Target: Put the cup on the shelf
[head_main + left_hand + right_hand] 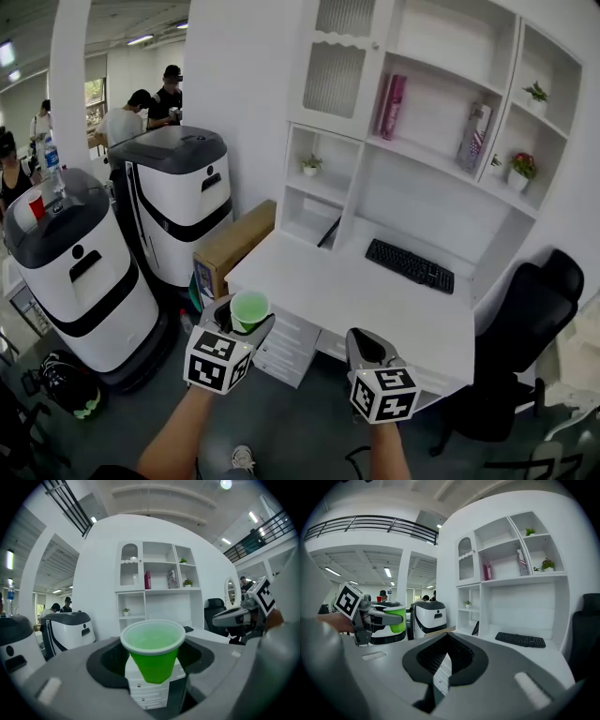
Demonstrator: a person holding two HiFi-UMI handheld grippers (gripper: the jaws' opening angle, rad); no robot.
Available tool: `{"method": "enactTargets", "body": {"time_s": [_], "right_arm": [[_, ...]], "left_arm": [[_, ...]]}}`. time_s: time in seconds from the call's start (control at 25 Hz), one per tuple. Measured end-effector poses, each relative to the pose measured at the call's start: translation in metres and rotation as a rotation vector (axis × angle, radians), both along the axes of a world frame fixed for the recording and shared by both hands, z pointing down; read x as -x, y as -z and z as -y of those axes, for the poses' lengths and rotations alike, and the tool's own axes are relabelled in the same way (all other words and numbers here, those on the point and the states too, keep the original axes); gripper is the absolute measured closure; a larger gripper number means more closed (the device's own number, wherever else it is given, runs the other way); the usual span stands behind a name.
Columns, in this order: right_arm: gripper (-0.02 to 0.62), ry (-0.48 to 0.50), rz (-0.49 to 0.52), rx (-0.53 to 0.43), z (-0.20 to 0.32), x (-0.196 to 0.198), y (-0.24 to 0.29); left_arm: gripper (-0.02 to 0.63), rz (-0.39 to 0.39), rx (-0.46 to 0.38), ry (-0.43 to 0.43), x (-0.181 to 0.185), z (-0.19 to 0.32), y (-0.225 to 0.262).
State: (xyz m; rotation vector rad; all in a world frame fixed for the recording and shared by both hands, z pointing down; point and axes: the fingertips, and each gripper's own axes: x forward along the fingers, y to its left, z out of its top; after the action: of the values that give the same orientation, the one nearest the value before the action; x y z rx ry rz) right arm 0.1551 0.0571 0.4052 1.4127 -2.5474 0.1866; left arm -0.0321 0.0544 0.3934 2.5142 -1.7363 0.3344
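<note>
A green plastic cup (249,307) stands upright between the jaws of my left gripper (246,316), which is shut on it, just off the front left corner of the white desk (375,300). In the left gripper view the cup (153,651) fills the middle, and the gripper (154,665) points at the white shelf unit (159,588). The shelf unit (441,122) rises over the desk. My right gripper (364,339) hangs below the desk's front edge, shut and holding nothing. In the right gripper view the right gripper (442,666) shows shut, with the cup (397,622) at far left.
A black keyboard (410,265) lies on the desk. The shelves hold a pink bottle (393,106) and small potted plants (523,169). Two white-and-black machines (178,202) and a cardboard box (234,244) stand at left, a black chair (525,337) at right. Drawers (286,347) sit under the desk.
</note>
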Motion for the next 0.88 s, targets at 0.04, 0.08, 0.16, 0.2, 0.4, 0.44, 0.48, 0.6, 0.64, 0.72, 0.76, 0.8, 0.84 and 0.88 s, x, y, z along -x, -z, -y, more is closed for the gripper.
{"method": "enactTargets", "body": {"time_s": [0.04,0.08,0.16,0.2,0.4,0.44,0.48,0.6,0.64,0.72,0.76,0.8,0.84,0.88], "right_arm": [[0.572,-0.008,-0.004,0.001,0.006,0.003,0.000],[0.572,-0.017,-0.007,0.004,0.012,0.006,0.000],[0.572,-0.039,-0.012,0.010,0.024,0.010,-0.001],[0.572,-0.049,-0.014,0.012,0.029,0.013,-0.002],[0.572,-0.099,-0.020,0.023,0.052,0.026,-0.003],[0.572,-0.109,-0.019,0.024,0.056,0.029,-0.004],[0.572,-0.119,-0.017,0.025,0.059,0.032,-0.004],[0.572,-0.142,-0.012,0.029,0.066,0.041,-0.006],[0.572,-0.146,-0.011,0.029,0.069,0.044,-0.006],[0.572,-0.154,-0.011,0.028,0.072,0.051,-0.006],[0.572,-0.157,-0.012,0.029,0.073,0.053,-0.007],[0.572,-0.161,-0.014,0.030,0.074,0.056,-0.008],[0.572,-0.163,-0.015,0.031,0.075,0.058,-0.008],[0.572,-0.165,-0.016,0.031,0.076,0.059,-0.008]], "left_arm": [[0.293,-0.003,0.000,-0.010,0.003,0.008,0.000],[0.293,-0.005,0.001,-0.021,0.005,0.016,0.000],[0.293,-0.011,0.004,-0.042,0.009,0.032,-0.002],[0.293,-0.014,0.005,-0.052,0.012,0.039,-0.002],[0.293,-0.025,0.014,-0.100,0.025,0.071,-0.005],[0.293,-0.024,0.016,-0.110,0.027,0.076,-0.007],[0.293,-0.022,0.019,-0.121,0.029,0.081,-0.007],[0.293,-0.016,0.023,-0.148,0.035,0.090,-0.009],[0.293,-0.016,0.022,-0.154,0.038,0.093,-0.009],[0.293,-0.018,0.020,-0.163,0.044,0.099,-0.010],[0.293,-0.019,0.020,-0.166,0.047,0.101,-0.010],[0.293,-0.021,0.021,-0.169,0.049,0.102,-0.011],[0.293,-0.023,0.023,-0.171,0.052,0.104,-0.012],[0.293,-0.025,0.024,-0.172,0.054,0.105,-0.013]]}}
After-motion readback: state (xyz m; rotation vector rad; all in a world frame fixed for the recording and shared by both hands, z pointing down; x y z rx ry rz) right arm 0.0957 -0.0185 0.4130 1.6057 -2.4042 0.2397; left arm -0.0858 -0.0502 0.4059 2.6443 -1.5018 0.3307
